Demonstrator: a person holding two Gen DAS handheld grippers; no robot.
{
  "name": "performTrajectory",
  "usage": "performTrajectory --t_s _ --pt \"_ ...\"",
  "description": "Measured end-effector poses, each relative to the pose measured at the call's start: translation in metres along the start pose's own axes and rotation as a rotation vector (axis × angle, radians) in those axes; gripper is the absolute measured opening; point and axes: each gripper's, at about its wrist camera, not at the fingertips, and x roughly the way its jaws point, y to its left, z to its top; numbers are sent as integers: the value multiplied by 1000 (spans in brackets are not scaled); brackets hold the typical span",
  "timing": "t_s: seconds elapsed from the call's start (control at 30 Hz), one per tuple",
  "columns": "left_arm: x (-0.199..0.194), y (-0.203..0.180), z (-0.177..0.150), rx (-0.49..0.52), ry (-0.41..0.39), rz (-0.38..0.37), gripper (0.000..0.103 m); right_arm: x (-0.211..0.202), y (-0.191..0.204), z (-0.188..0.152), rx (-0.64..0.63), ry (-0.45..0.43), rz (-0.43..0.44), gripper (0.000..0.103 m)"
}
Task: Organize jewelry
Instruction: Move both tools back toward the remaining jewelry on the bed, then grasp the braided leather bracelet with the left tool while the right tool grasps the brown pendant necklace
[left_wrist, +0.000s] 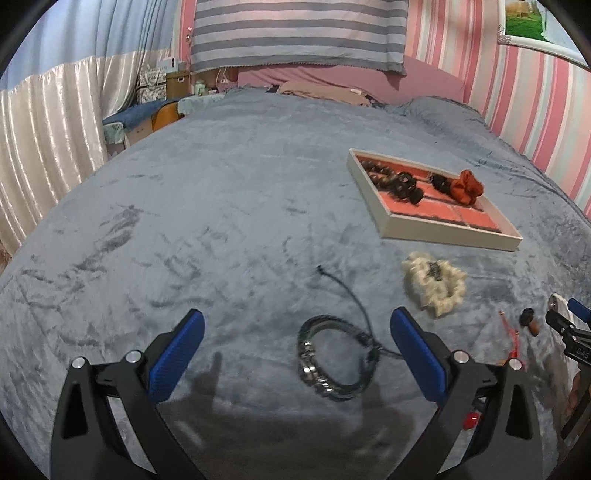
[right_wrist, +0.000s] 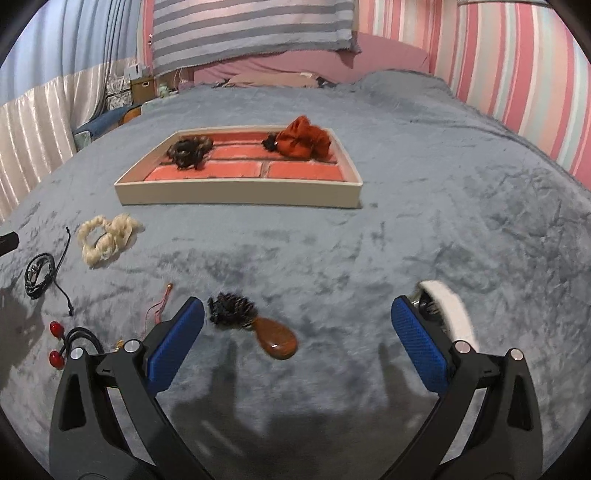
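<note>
A cream jewelry tray (left_wrist: 447, 226) (right_wrist: 236, 194) with red compartments lies on the grey bedspread, holding a dark bead bracelet (left_wrist: 400, 184) (right_wrist: 188, 149) and a red scrunchie (left_wrist: 467, 186) (right_wrist: 304, 142). My left gripper (left_wrist: 297, 334) is open, and a black cord bracelet with metal beads (left_wrist: 334, 360) (right_wrist: 38, 275) lies between its fingers on the bed. My right gripper (right_wrist: 297, 332) is open too, above a brown teardrop pendant with a black tassel (right_wrist: 258, 326). A cream scrunchie (left_wrist: 434, 282) (right_wrist: 107, 238) lies loose in front of the tray.
A white fuzzy clip (right_wrist: 448, 308) lies by the right finger. A thin red cord (right_wrist: 160, 304) (left_wrist: 511, 336) and a hair tie with two red beads (right_wrist: 57, 343) lie at lower left. Pillows and a striped blanket sit at the bed's far end; curtains hang left.
</note>
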Motion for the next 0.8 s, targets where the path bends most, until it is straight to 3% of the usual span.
performTrajectory --t_s 0.23,0.4,0.57,0.73,0.8 --pt "17 10 -6 1 34 4 98 15 13 -4 -34 22 -14 98" --pt "26 9 -7 19 50 3 98 26 14 -4 -34 45 -11 92" --pt "35 9 -9 32 71 -9 97 37 18 -3 -47 73 4 75" --pt "48 9 -13 27 118 -29 76 44 18 -4 -46 91 27 55" --pt "51 10 -13 23 124 -29 75 46 18 -2 -43 91 34 47"
